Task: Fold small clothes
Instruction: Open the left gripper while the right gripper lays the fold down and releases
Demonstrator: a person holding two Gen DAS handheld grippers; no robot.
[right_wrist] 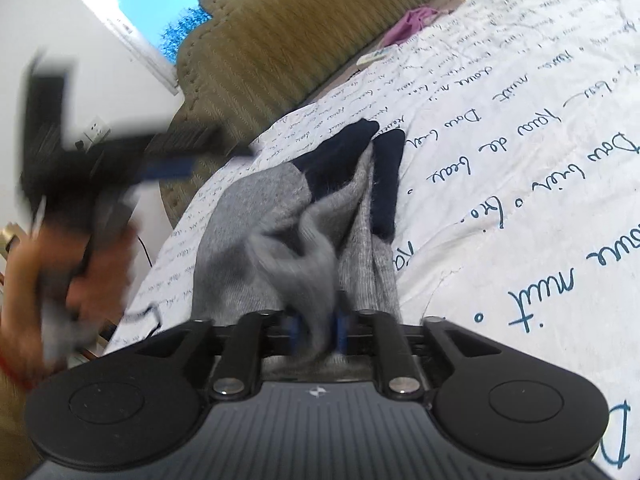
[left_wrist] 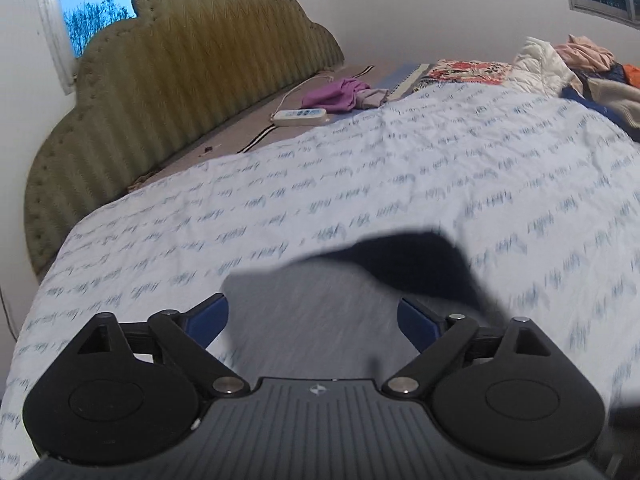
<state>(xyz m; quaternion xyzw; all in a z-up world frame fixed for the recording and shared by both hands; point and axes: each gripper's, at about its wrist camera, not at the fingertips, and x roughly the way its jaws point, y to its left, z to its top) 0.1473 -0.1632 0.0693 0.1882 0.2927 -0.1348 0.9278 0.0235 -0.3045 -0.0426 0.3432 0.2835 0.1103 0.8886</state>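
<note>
A white bedsheet [right_wrist: 500,128] printed with blue handwriting covers the bed, with a padded olive headboard [left_wrist: 168,92] at its far left. On the sheet lie grey socks with navy toes [right_wrist: 320,184]; the right gripper [right_wrist: 314,330] pinches their near end, while the left gripper [left_wrist: 314,316] hovers spread above them, blurred

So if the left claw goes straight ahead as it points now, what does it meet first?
Most likely the gray sock, which lies blurred between the open fingers of the left claw. Its dark toe comes next, then the printed sheet. Depth is unclear.
</note>
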